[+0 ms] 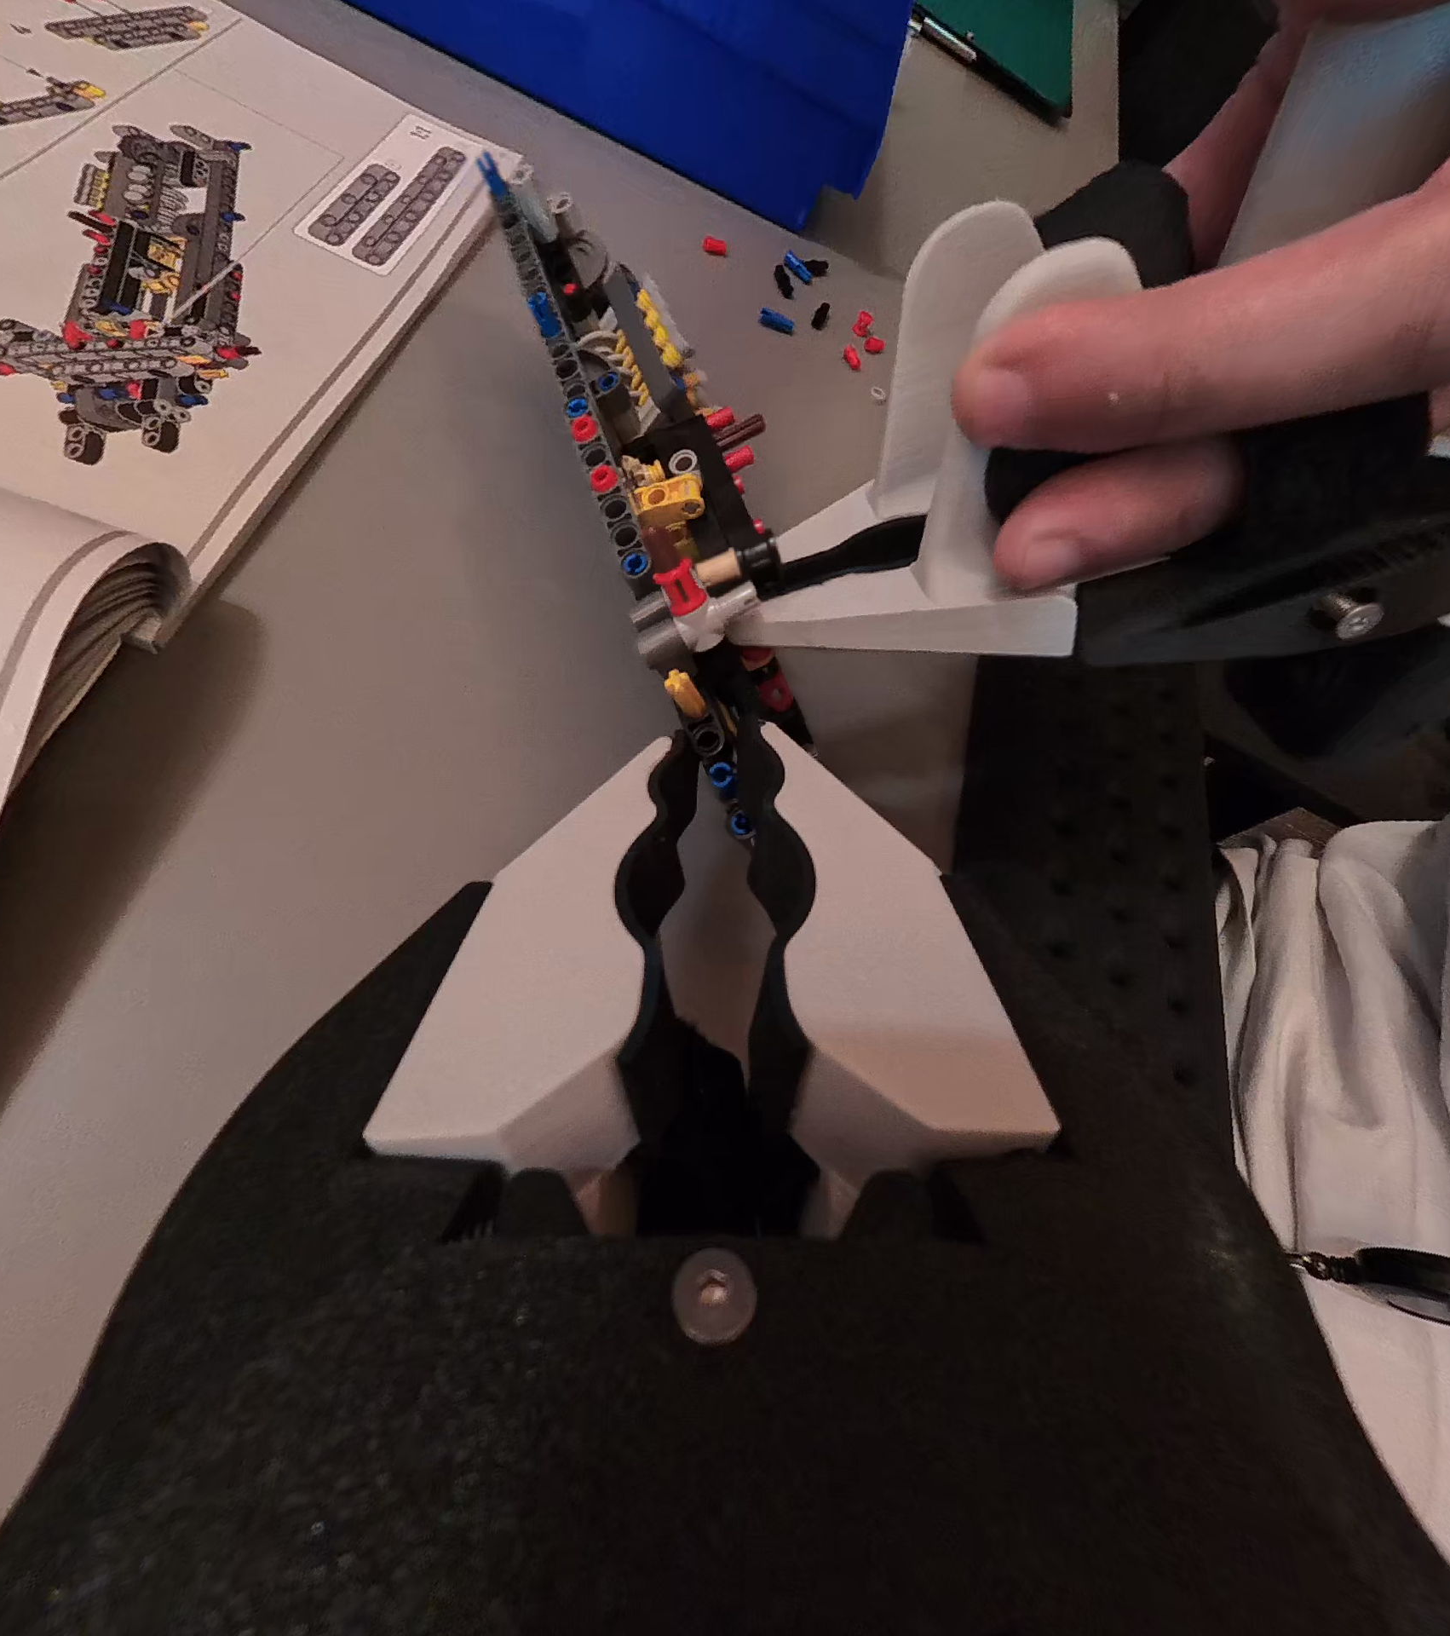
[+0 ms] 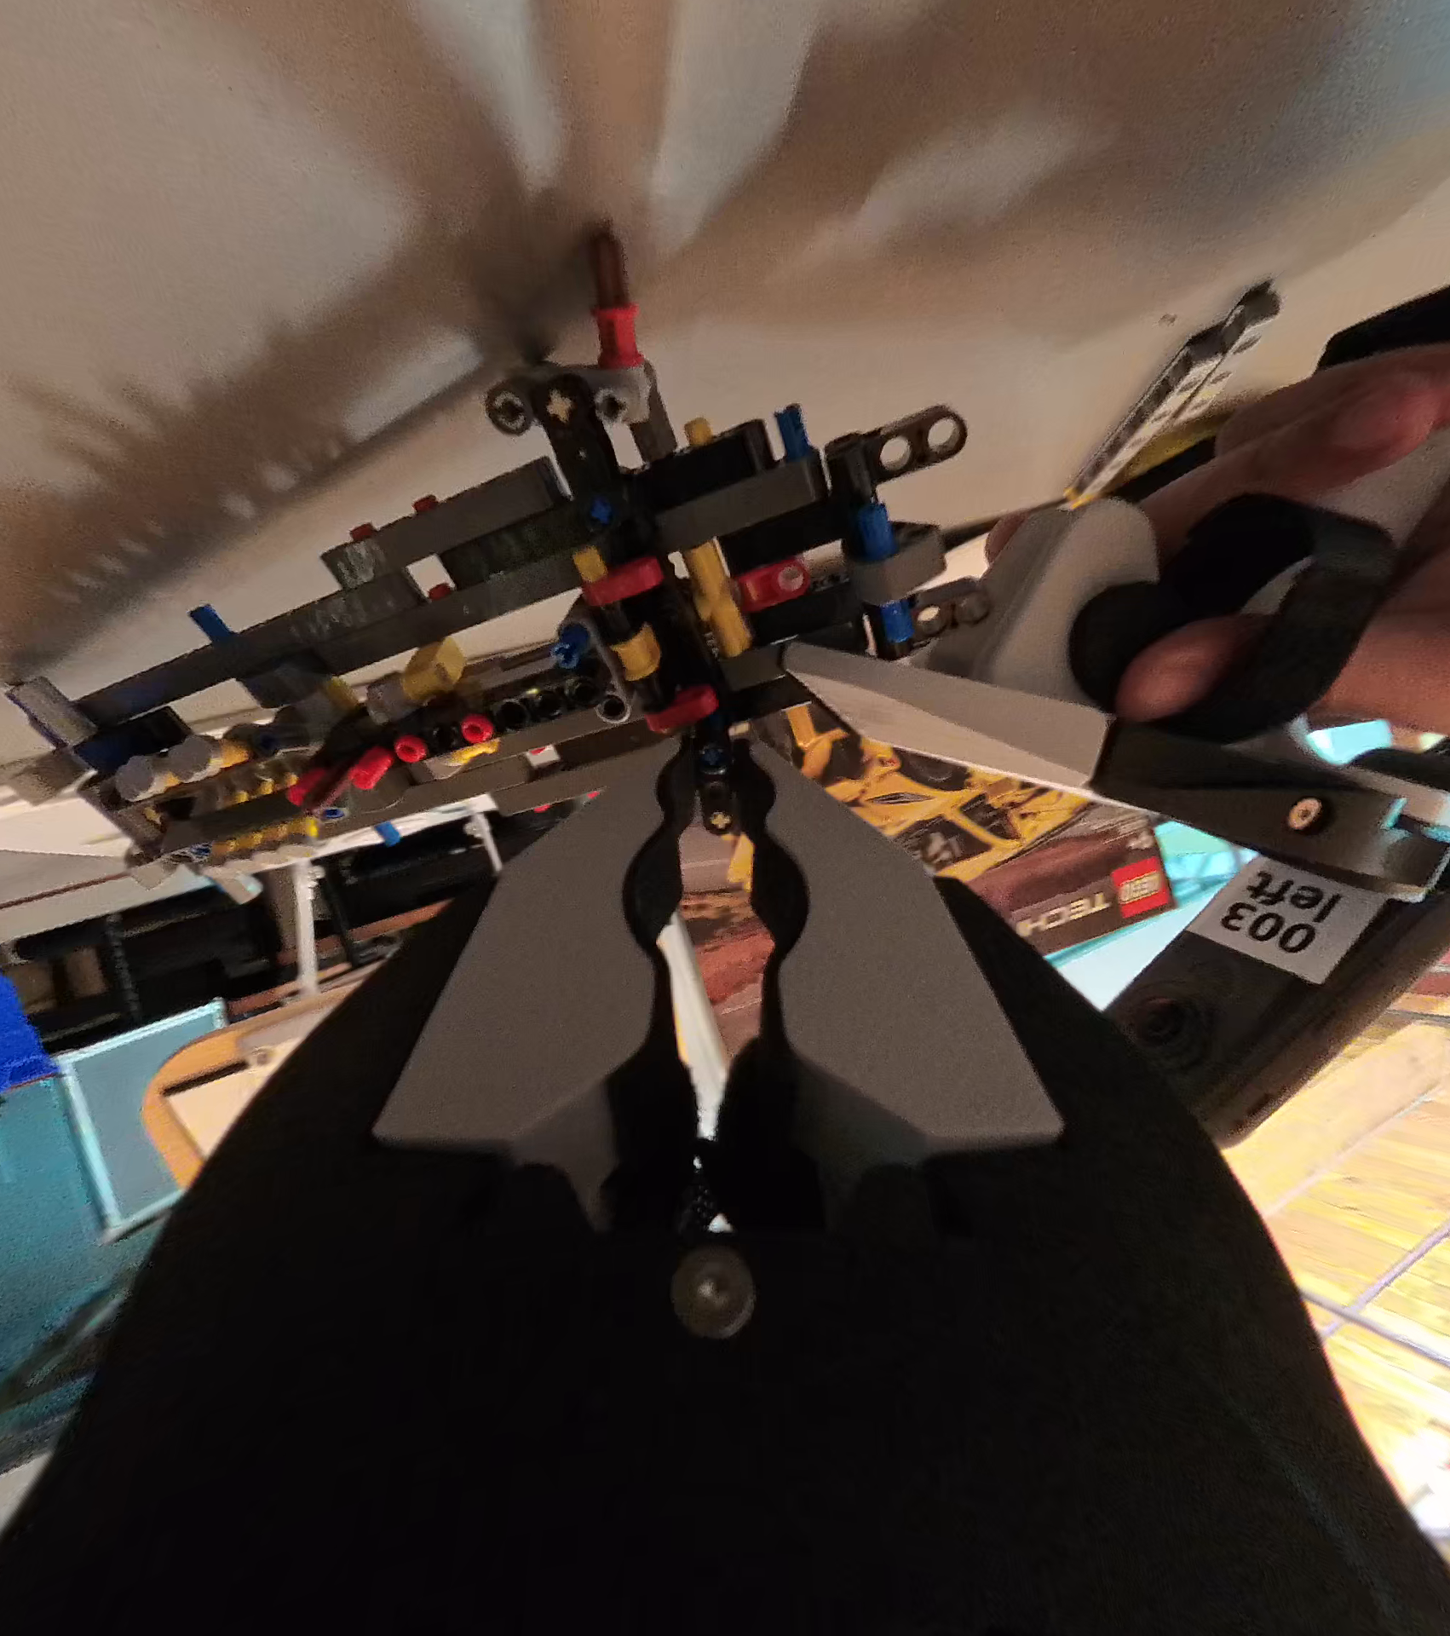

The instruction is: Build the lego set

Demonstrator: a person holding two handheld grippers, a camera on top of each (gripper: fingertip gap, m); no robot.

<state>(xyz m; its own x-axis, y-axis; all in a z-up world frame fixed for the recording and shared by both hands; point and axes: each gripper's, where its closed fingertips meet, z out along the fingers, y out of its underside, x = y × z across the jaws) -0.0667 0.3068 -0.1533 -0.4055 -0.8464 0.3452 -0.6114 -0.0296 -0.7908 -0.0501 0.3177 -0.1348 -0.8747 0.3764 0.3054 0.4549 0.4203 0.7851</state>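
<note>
The lego assembly (image 1: 606,425) is a long frame of dark grey beams with red, blue and yellow pins, held in the air above the table. My left gripper (image 1: 726,761) is shut on its near end. My right gripper (image 1: 744,593) comes in from the right in a person's hand (image 1: 1235,372), pinching the frame by a light grey connector. In the right wrist view, the right gripper (image 2: 713,766) is shut on a black beam under the assembly (image 2: 527,567). The left gripper (image 2: 779,659) grips it from the right.
An open instruction booklet (image 1: 128,266) lies on the table at the left. Loose red, blue and black pins (image 1: 819,301) lie beyond the assembly, in front of a blue bin (image 1: 704,88). The set's box (image 2: 1013,850) stands behind the assembly in the right wrist view.
</note>
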